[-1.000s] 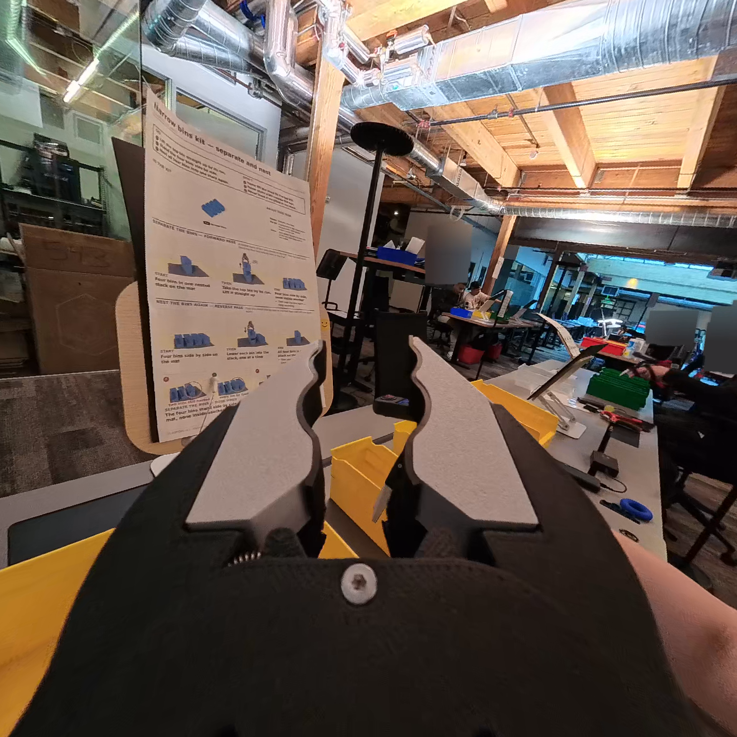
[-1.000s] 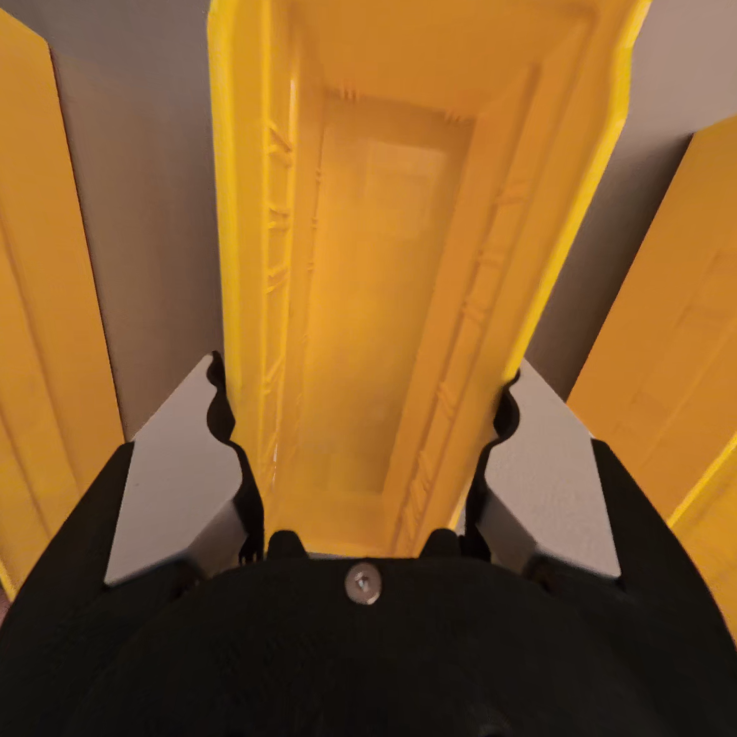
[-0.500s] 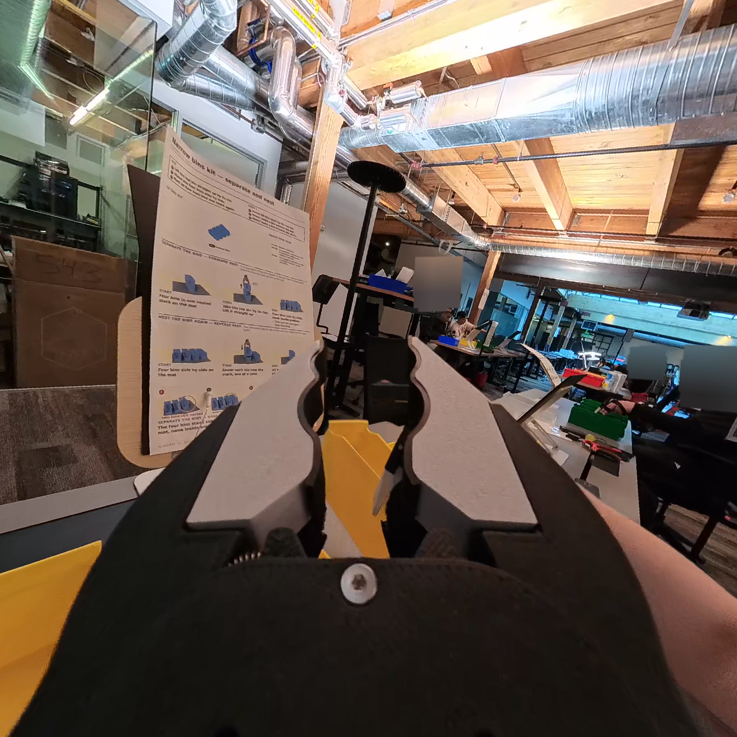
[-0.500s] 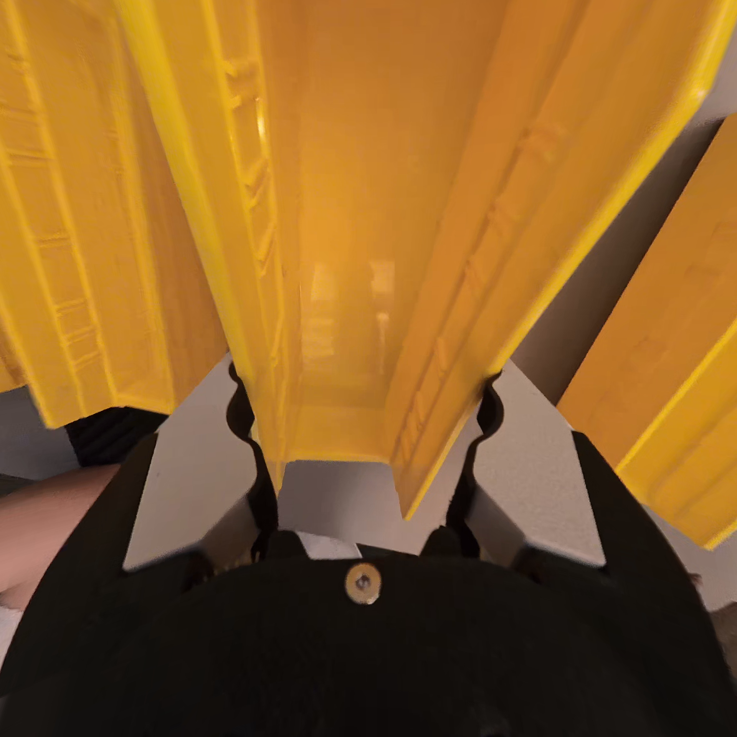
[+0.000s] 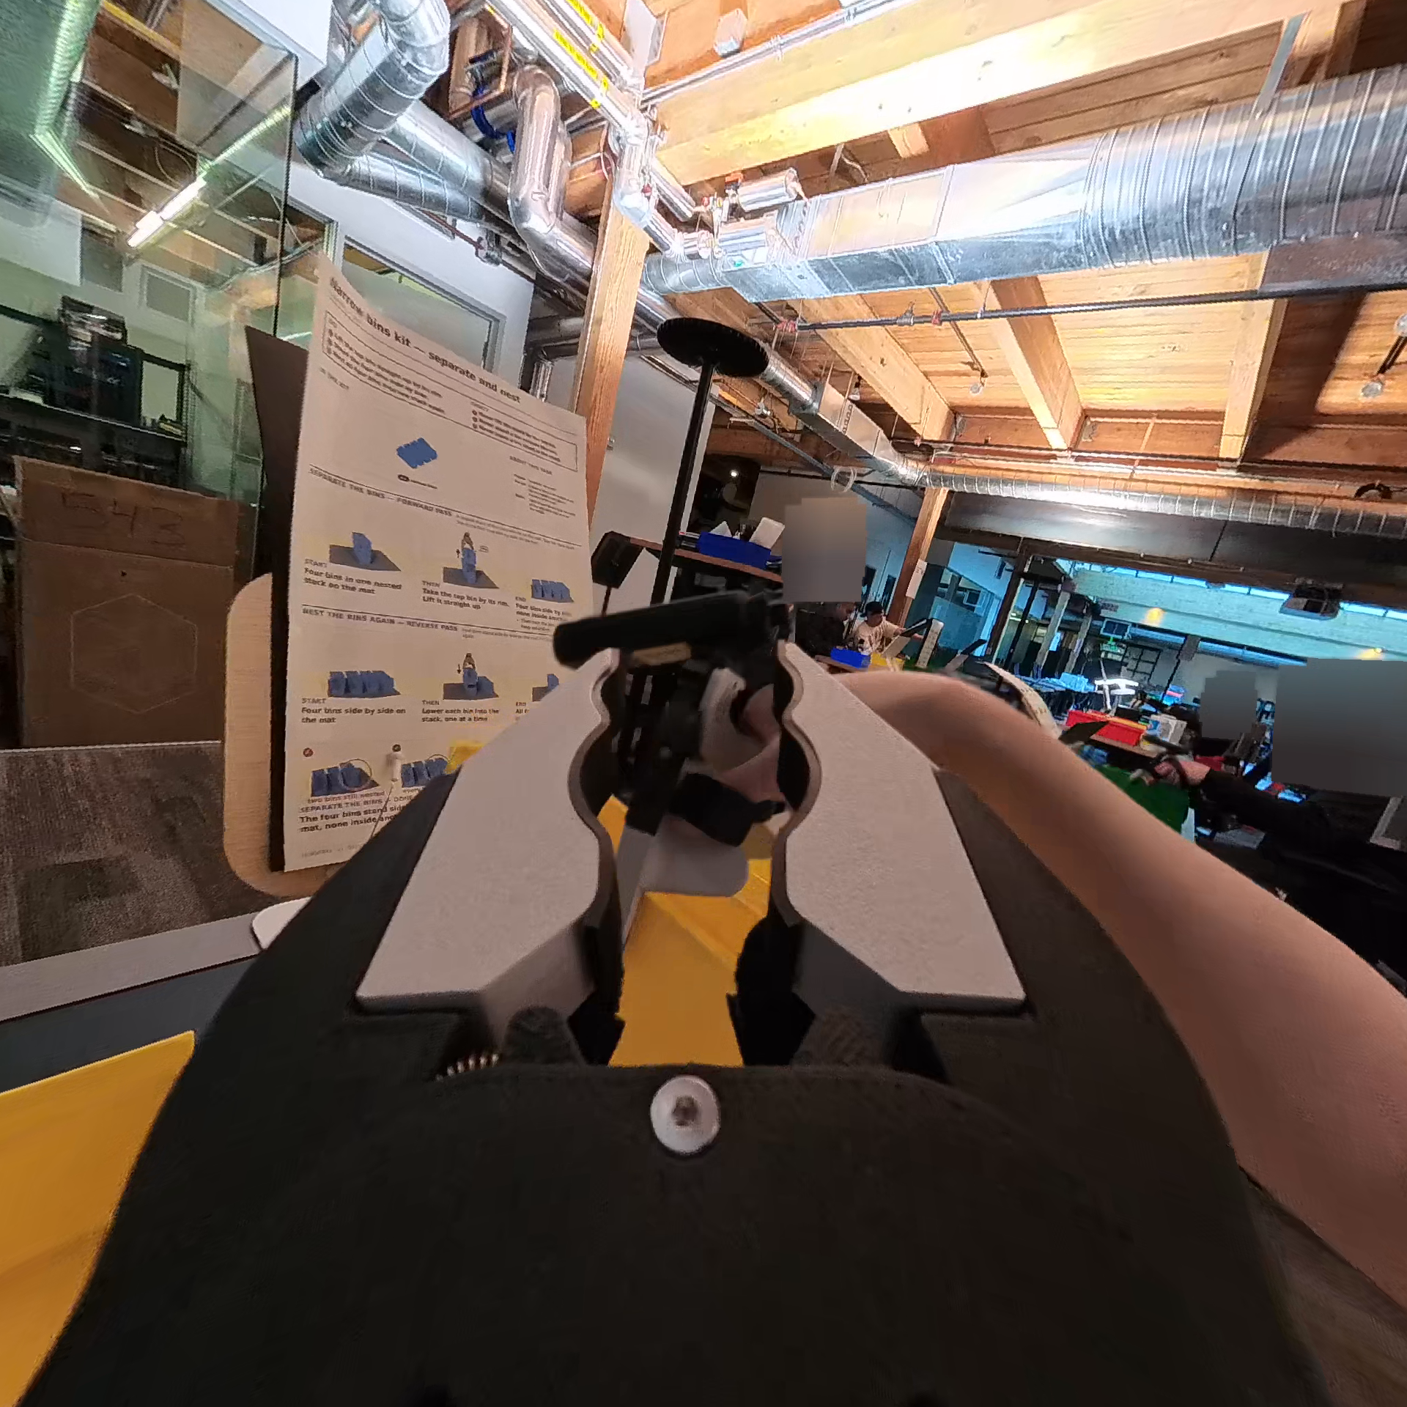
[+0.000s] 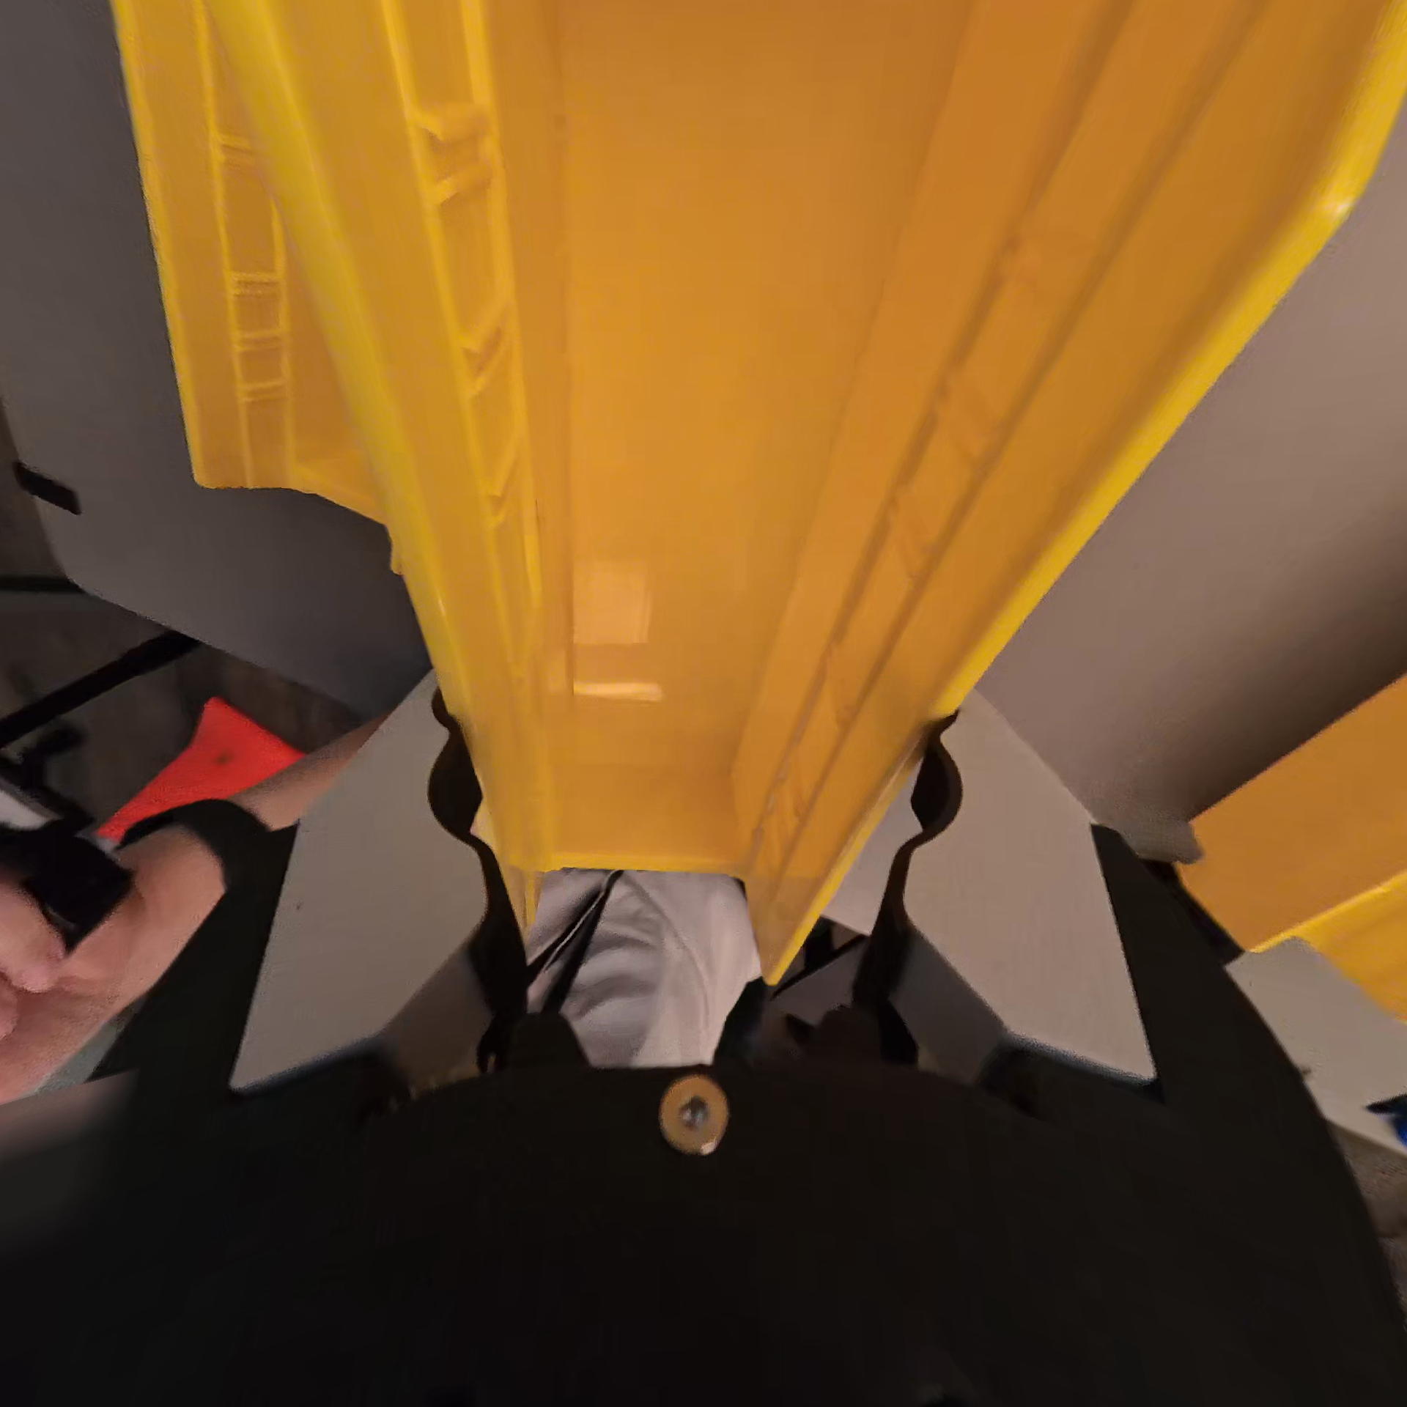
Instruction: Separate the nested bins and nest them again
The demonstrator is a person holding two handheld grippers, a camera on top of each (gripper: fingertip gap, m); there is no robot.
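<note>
Right tool (image 6: 689, 750): fingers set wide, one on each long side of a yellow bin (image 6: 685, 381), pressed against its outer walls near the open end.
Held bin: long and narrow, seen from its low front end down the length of its inside; a pale reflection lies on its floor. It is tipped and hangs above the grey desk (image 6: 1188, 548).
Other bins, right view: a second yellow bin (image 6: 251, 289) lies just left of the held one, partly behind it; a third yellow bin (image 6: 1309, 875) sits at the right edge, apart from the held one.
Left tool (image 5: 689, 731): grey fingers (image 5: 518, 837) stand a narrow gap apart with nothing clamped between them; it points out across the room.
Through the left gap: the right tool's black body and the hand (image 5: 769, 746) that grips it show farther off, with a forearm (image 5: 1104, 875) running to the right edge.
Yellow below the left tool: part of a bin (image 5: 677, 982) shows between the fingers' bases, and a yellow bin wall (image 5: 68, 1188) fills the lower left corner.
Left hand, right view: a hand (image 6: 46, 967) with a black strap sits at the left edge.
Sheet: a printed instruction sheet (image 5: 426, 609) with blue bin drawings stands upright on a board, left of the left tool.
Room: wooden beams, silver ducts (image 5: 1066, 205), a black stand (image 5: 689, 472), more desks behind.
</note>
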